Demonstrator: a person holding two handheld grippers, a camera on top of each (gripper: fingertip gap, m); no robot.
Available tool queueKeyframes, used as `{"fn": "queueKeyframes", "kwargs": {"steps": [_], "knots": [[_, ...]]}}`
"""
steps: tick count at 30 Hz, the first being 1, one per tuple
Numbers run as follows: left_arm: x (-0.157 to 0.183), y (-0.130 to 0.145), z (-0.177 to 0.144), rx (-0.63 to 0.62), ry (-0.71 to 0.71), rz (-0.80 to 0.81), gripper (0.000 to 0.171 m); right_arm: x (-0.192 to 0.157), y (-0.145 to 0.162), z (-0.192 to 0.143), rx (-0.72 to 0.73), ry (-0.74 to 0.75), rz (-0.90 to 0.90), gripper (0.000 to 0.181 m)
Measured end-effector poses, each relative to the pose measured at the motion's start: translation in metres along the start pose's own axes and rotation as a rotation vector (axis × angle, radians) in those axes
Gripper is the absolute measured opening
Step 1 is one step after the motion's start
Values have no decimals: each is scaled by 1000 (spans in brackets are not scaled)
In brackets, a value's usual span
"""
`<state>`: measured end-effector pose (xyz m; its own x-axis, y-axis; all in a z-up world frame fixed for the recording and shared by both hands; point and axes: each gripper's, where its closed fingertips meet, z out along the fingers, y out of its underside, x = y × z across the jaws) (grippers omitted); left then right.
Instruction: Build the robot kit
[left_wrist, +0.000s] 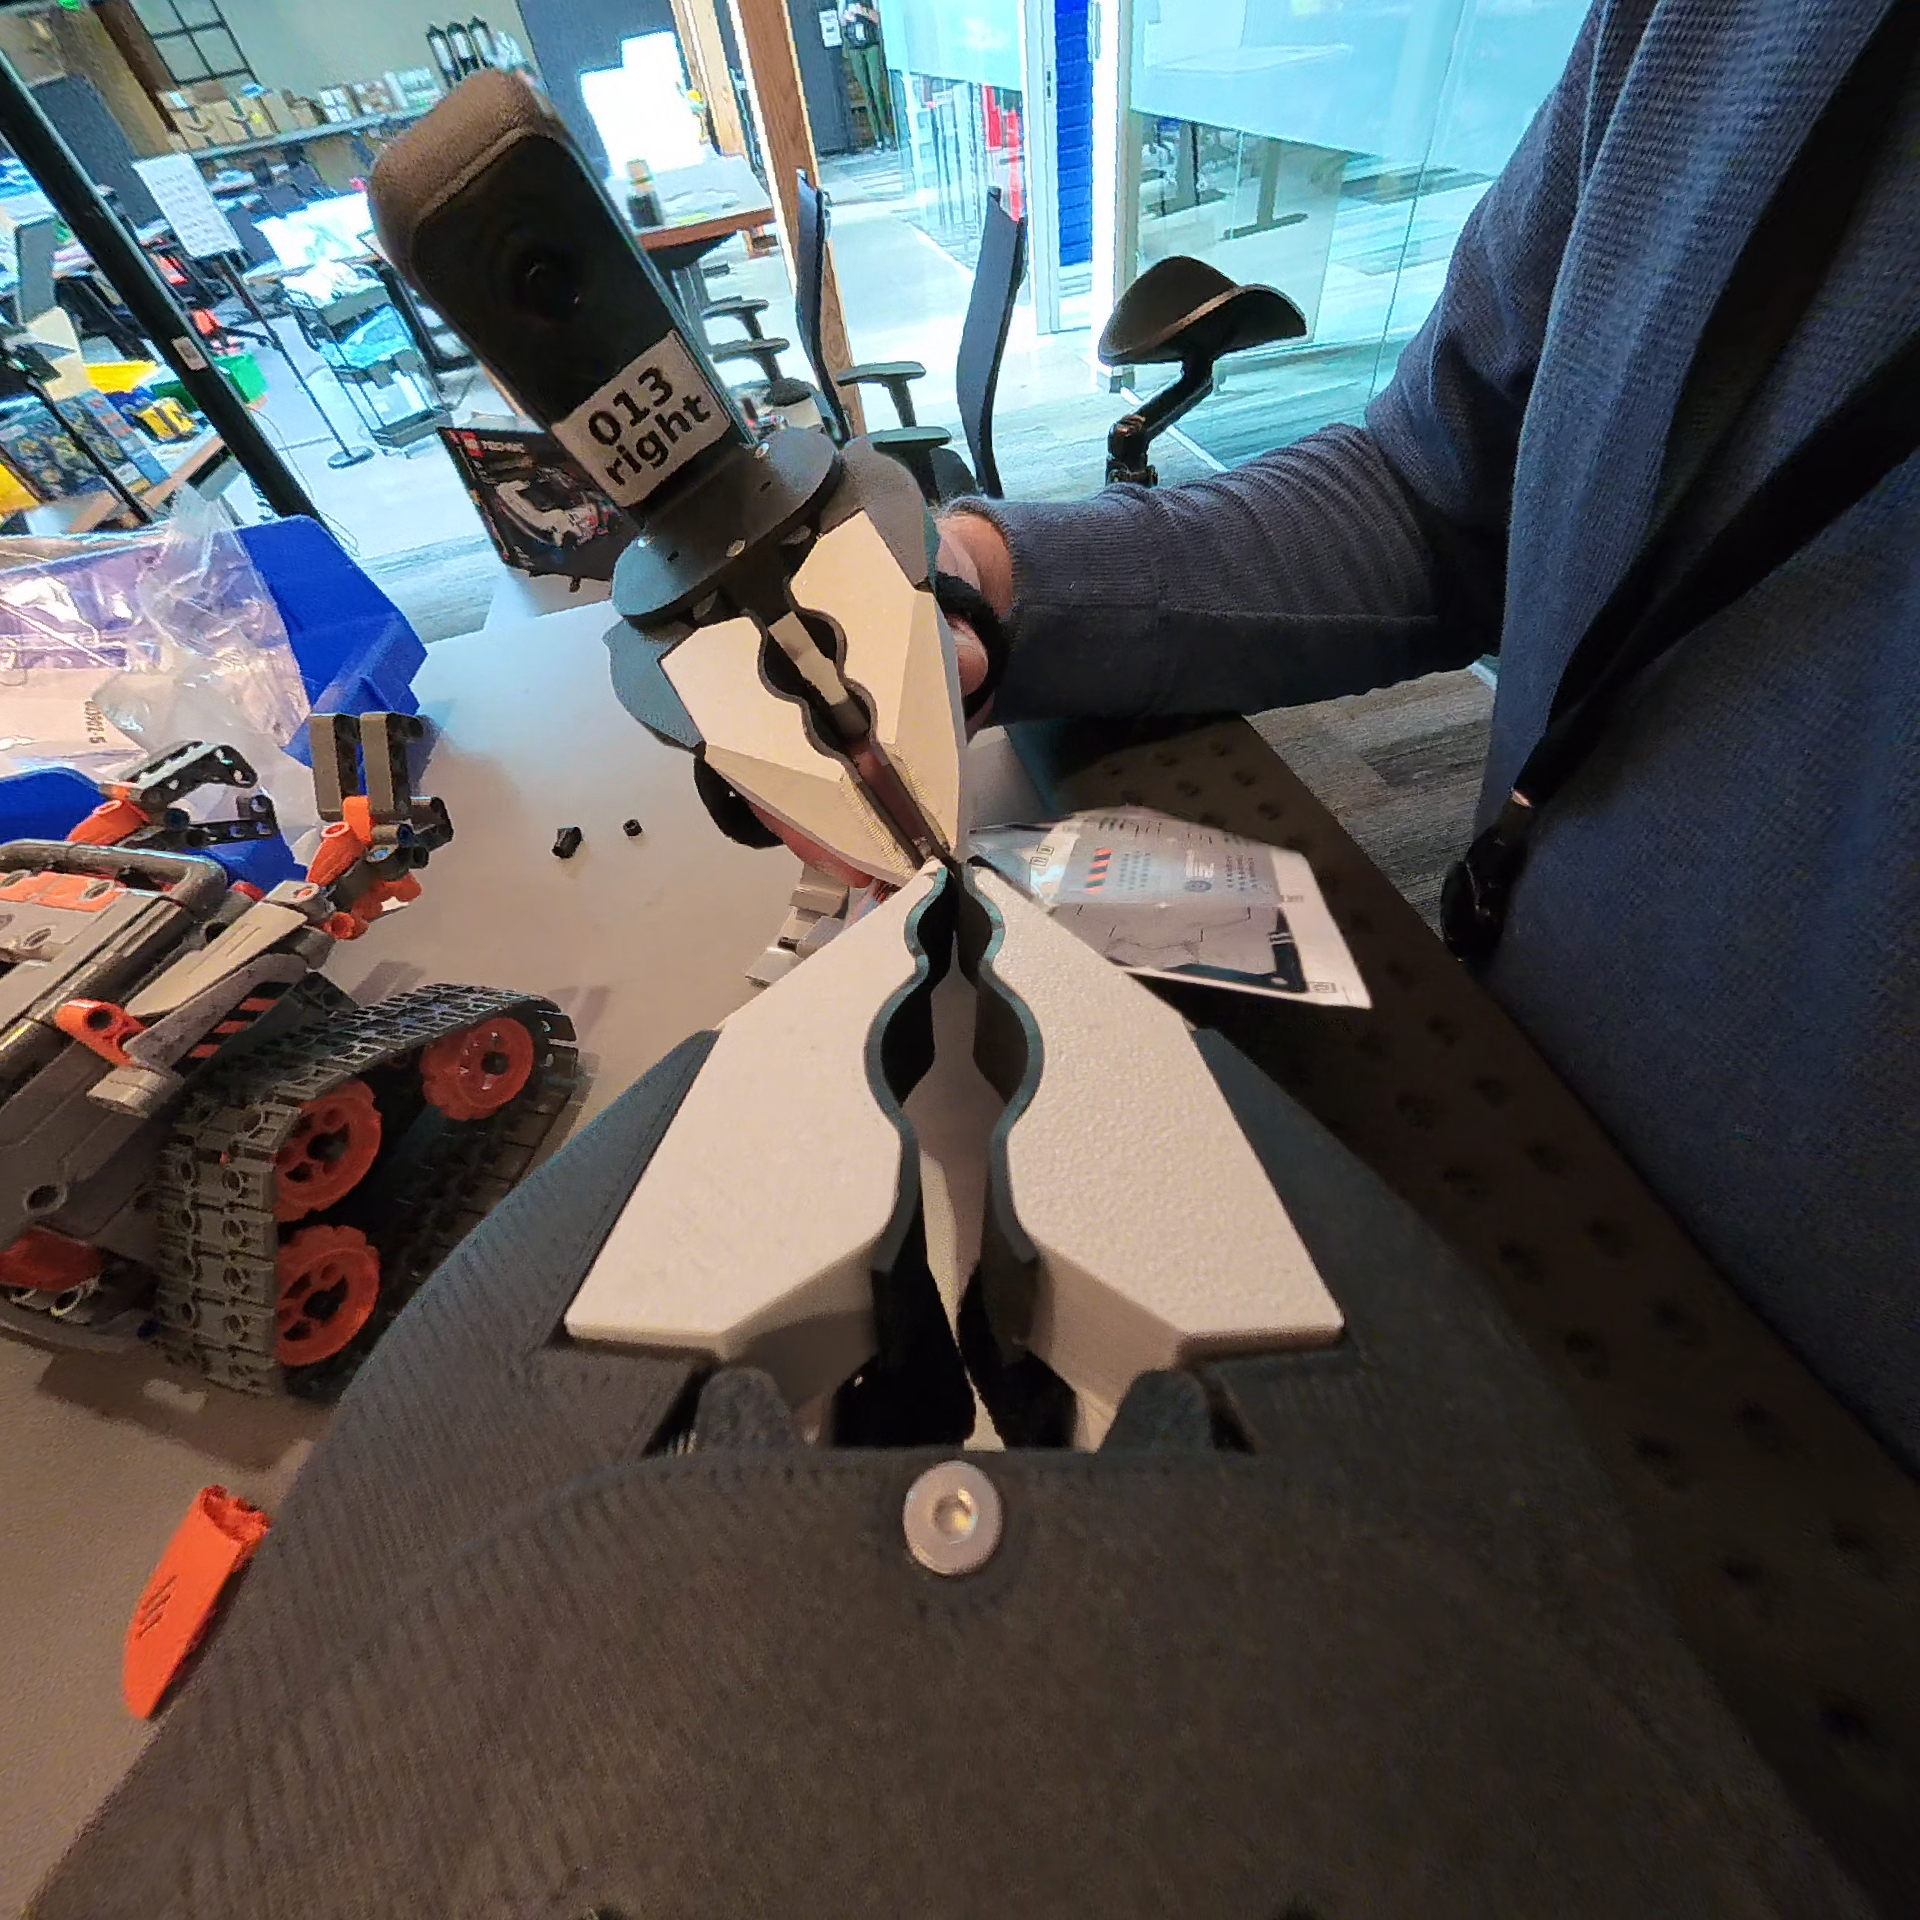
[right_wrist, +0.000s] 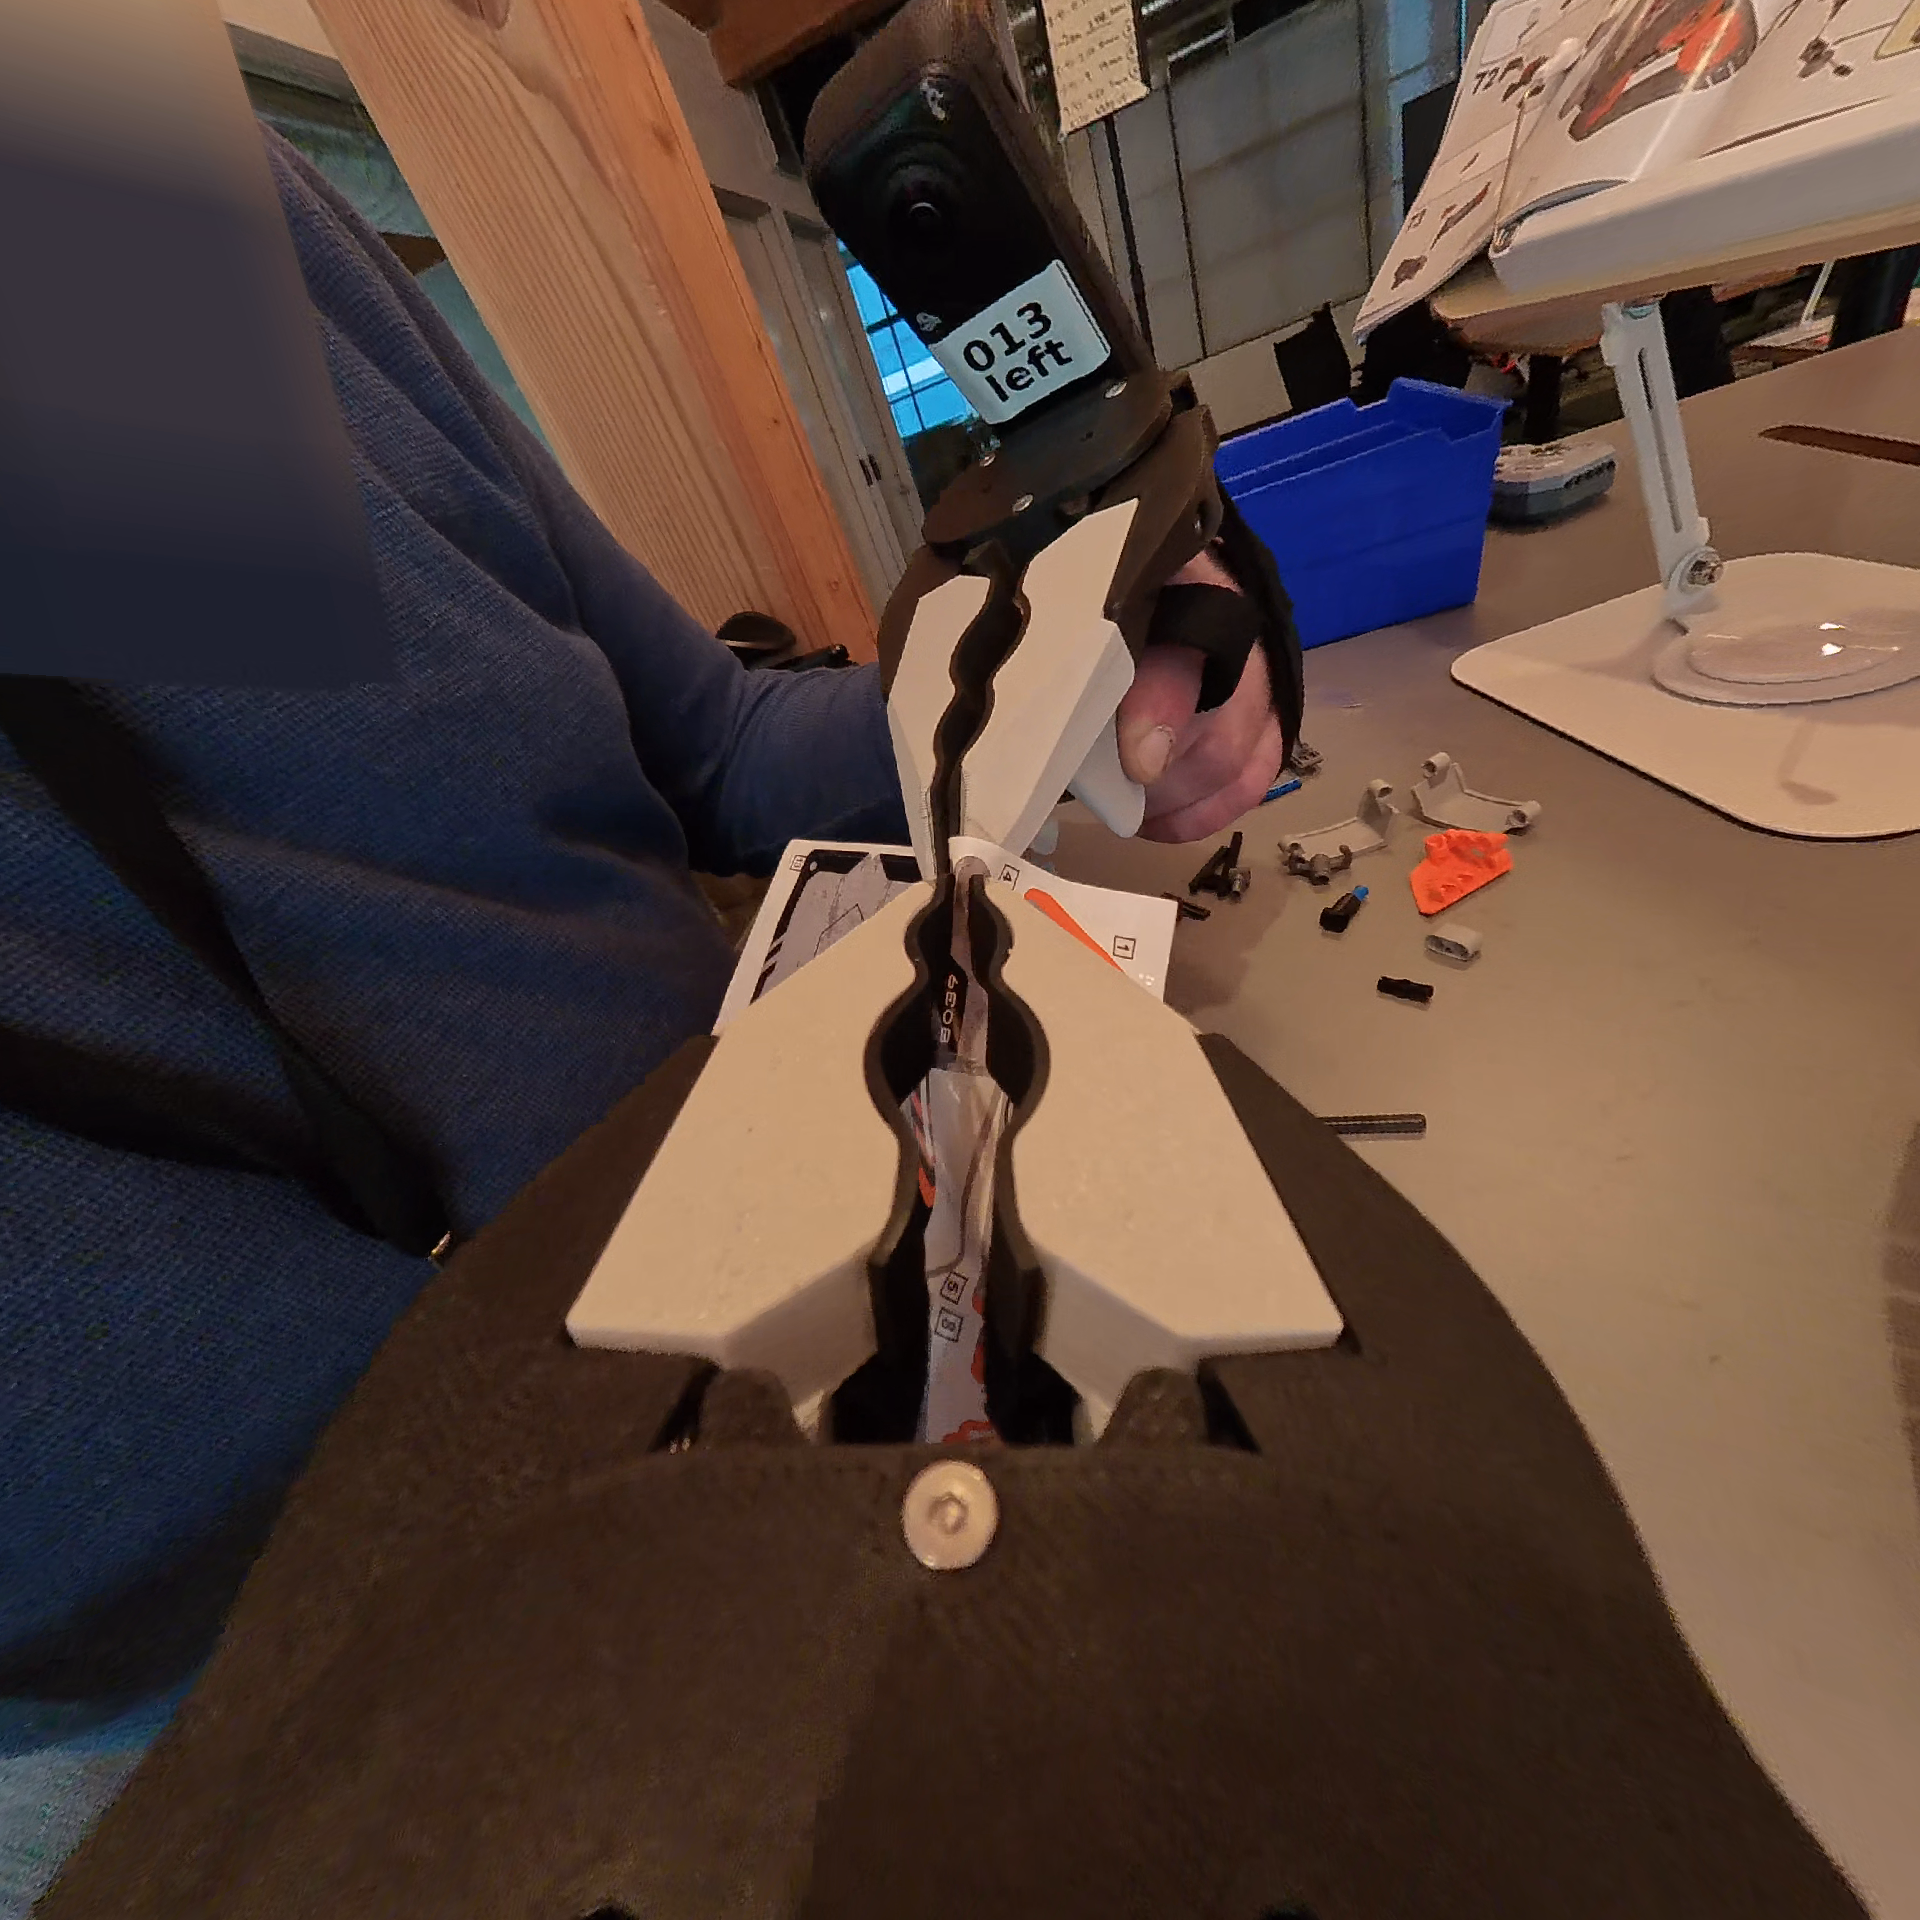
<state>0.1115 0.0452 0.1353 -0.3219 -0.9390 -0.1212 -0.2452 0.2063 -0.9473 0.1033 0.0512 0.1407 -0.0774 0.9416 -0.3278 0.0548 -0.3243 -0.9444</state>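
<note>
My left gripper and right gripper meet tip to tip above the table's near edge. Both are shut on a printed sticker sheet. In the right wrist view the sheet runs between my right gripper's fingers and fans out behind them. My left gripper comes down from above and pinches the sheet's top edge. A person in a blue sweater holds both grippers.
A grey and orange tracked brick vehicle stands left, with blue bins behind. Loose grey, black and orange pieces lie on the grey table. An instruction booklet rests on a white stand. A black perforated board lies under the sheet.
</note>
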Motion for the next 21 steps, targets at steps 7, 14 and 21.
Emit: {"fn": "queueKeyframes", "kwargs": {"steps": [7, 14, 21], "knots": [[2, -1, 1, -23, -14, 42, 0, -3, -1, 0, 27, -59, 74, 0], [-1, 5, 3, -144, -92, 146, 0, 1, 3, -2, 20, -61, 128, 0], [-10, 6, 4, -180, -171, 193, 0, 8, 1, -6, 46, -38, 151, 0]]}}
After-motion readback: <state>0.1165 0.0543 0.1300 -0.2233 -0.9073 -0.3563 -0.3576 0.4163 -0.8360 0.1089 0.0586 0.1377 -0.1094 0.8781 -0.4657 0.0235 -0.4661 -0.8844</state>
